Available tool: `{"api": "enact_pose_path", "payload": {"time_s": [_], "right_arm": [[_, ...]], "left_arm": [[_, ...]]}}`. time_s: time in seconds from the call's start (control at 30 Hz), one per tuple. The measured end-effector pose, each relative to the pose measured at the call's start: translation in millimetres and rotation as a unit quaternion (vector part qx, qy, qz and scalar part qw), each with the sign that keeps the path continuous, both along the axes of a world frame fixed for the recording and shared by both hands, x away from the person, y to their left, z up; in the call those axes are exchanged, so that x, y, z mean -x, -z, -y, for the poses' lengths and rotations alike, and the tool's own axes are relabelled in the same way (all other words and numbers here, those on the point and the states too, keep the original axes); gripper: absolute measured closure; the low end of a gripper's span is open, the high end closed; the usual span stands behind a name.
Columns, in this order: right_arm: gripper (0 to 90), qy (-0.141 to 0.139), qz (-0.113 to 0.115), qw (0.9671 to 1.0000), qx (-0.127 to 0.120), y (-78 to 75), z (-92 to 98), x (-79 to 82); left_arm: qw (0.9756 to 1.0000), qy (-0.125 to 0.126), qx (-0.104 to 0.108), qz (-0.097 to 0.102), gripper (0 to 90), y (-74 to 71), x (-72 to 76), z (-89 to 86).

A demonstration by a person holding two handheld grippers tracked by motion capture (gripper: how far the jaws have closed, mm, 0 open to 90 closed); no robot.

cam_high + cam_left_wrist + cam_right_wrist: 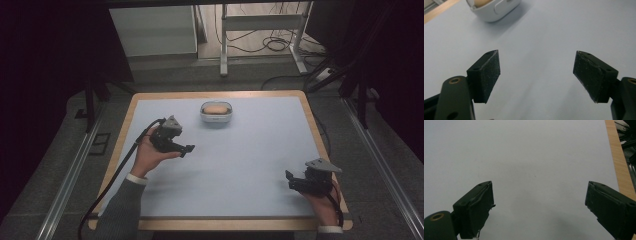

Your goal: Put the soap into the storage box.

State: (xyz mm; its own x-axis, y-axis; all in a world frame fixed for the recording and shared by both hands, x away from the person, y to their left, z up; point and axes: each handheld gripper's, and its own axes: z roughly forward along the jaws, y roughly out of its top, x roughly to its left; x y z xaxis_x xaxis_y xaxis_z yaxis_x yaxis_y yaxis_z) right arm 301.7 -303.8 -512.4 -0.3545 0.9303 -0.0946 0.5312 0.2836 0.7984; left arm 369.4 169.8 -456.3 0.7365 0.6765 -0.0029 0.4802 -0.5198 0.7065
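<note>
Both jaws wide open and empty, so I'd bring the left gripper (186,148), nearer than the right gripper (290,180), squarely around that lidded white container (216,113) at the table's far middle.

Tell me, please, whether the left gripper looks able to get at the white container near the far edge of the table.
Probably yes. The left gripper is open and holds nothing, and bare table lies between it and the white container, with nothing in the way.

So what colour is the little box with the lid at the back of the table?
The box is white, with something tan or orange inside; the high view shows it best.
</note>
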Motion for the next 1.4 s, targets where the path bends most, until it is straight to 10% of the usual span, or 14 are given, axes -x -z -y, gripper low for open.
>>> {"api": "enact_pose_path", "payload": {"time_s": [0.57, 1.4], "right_arm": [[8.0, -0.004, -0.004, 1.0000, 0.004, 2.6, -3.9, -0.3], [8.0, -0.027, 0.010, 0.9994, -0.020, 1.6, -7.8, -1.5]], "left_arm": [[0.9975, -0.060, -0.001, -0.037, 21.1, 55.4, 40.5, -38.9], [0.9955, -0.079, 0.006, -0.052, 20.1, 62.6, 46.5, -50.7]]}}
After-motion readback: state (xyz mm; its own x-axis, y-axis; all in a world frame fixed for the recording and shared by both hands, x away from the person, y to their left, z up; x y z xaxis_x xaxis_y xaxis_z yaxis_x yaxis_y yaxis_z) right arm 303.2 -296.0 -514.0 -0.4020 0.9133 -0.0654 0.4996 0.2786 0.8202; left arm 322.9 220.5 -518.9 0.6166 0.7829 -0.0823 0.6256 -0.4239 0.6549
